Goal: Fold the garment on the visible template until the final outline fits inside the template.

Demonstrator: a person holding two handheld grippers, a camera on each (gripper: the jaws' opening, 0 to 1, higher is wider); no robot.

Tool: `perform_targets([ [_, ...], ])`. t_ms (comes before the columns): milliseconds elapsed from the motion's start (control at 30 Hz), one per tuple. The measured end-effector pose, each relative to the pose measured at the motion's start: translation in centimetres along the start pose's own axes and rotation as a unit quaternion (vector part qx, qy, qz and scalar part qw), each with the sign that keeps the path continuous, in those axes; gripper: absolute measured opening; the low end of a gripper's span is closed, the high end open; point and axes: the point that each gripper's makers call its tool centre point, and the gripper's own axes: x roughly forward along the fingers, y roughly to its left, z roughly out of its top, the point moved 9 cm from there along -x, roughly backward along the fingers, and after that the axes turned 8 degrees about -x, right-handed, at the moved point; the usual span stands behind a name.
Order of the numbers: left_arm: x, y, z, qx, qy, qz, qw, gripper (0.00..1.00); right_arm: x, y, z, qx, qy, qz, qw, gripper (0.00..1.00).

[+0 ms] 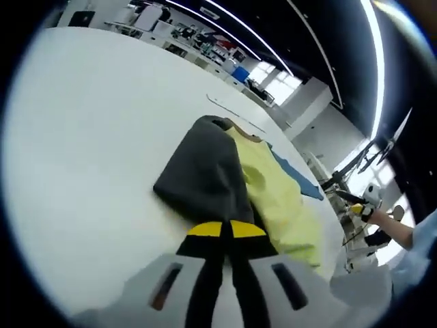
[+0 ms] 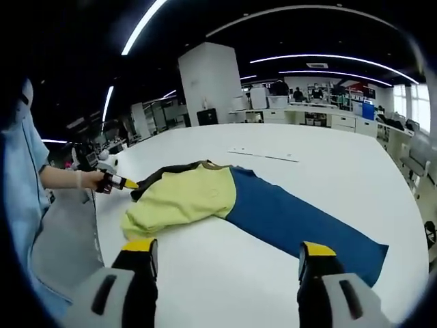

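Observation:
A garment with a dark grey part [image 1: 205, 167], a yellow-green part [image 1: 276, 195] and a long blue part [image 1: 293, 174] lies on the white table [image 1: 89, 137]. My left gripper [image 1: 225, 229] has its yellow-tipped jaws pressed together on the near edge of the grey cloth, which is lifted into a fold over the yellow. In the right gripper view the garment shows its yellow part [image 2: 184, 198] and blue part [image 2: 293, 219] spread flat, with a hand holding the left gripper [image 2: 128, 184] at its dark edge. My right gripper [image 2: 229, 249] stands open above bare table, short of the garment.
Thin line marks [image 2: 263, 154] lie on the table beyond the garment. A person's light blue sleeve [image 2: 20, 178] stands at the table edge. The table top [image 2: 355, 164] is wide and white. Desks and shelves [image 2: 321, 102] stand far behind.

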Motion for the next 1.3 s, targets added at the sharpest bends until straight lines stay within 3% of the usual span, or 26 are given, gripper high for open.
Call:
perform_targets([
  [167,-0.3,-2.2,2.7,0.004,-0.032,-0.026,0.9991,0.00,-0.3,0.0,0.0,0.001,0.000,-0.002,1.0000,0.84],
  [267,-0.1,-3.4,3.9,-0.015,-0.048,-0.049,0.9975,0.00,-0.4,-0.1,0.0,0.002,-0.001,-0.004,1.0000,0.84],
  [333,0.1,-4.1,4.4,0.004,-0.056,-0.055,0.9969,0.00,-0.5,-0.1,0.0,0.003,-0.001,-0.004,1.0000,0.84],
  [600,1.6,-6.7,6.1,0.022,-0.061,-0.077,0.9950,0.00,-0.8,-0.3,-0.3,0.005,0.003,-0.008,1.0000,0.83],
  [767,3.1,-8.3,7.2,0.054,-0.043,-0.086,0.9939,0.00,-1.0,-0.3,-0.6,0.010,0.004,-0.010,0.9999,0.82],
  [1033,6.8,-10.2,6.9,0.074,-0.003,-0.103,0.9919,0.00,-0.9,-0.1,-1.2,0.016,0.009,-0.007,0.9998,0.81],
  [1300,10.5,-11.9,4.2,0.078,0.050,-0.130,0.9873,0.00,-1.2,-0.1,-1.5,0.023,0.010,-0.011,0.9996,0.81],
])
